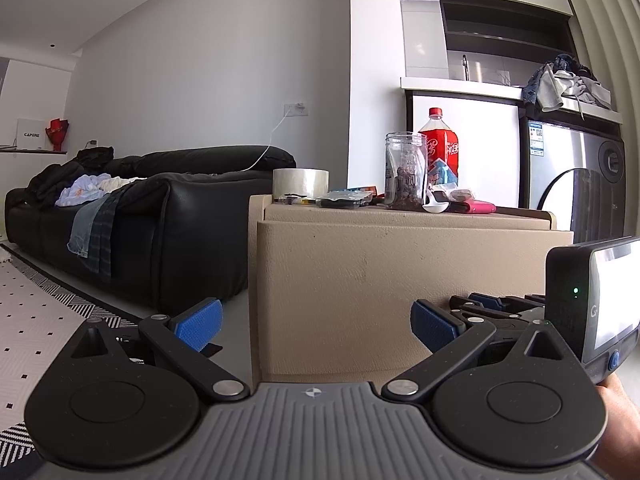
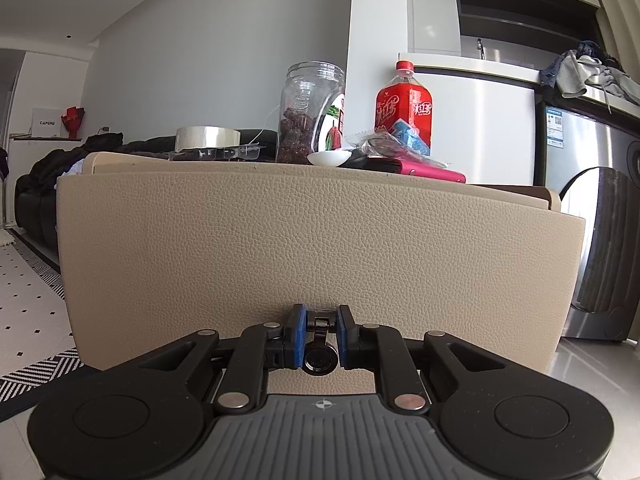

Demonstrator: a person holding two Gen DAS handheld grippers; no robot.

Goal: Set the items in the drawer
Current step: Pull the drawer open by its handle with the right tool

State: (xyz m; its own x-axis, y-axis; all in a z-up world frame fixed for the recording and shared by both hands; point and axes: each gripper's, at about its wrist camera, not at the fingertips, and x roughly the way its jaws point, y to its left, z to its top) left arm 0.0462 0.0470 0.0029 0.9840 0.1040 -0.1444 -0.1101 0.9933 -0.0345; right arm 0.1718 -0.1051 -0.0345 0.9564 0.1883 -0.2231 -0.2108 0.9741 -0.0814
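Plainly the drawer is being opened: the right gripper (image 2: 319, 334) has its jaws closed narrow on the small black ring pull (image 2: 319, 354) low on the beige drawer front (image 2: 320, 240). The left gripper (image 1: 316, 326) waits beside it with jaws wide and nothing between them. The drawer front seems to stand slightly proud of the cabinet top (image 1: 400, 216), so the pull has likely just begun. The next move probably calls for a straight, level draw backward, keeping the pinch firm on the ring.

The items wait on the cabinet top: a tape roll (image 1: 301, 182), a clear jar (image 2: 314, 114), a red drink bottle (image 2: 404, 108), a white spoon (image 2: 330, 158), a pink flat case (image 2: 424, 171) and some wrappers. A black sofa (image 1: 152, 216) stands just to the left and a washing machine (image 2: 592, 240) close on the right.
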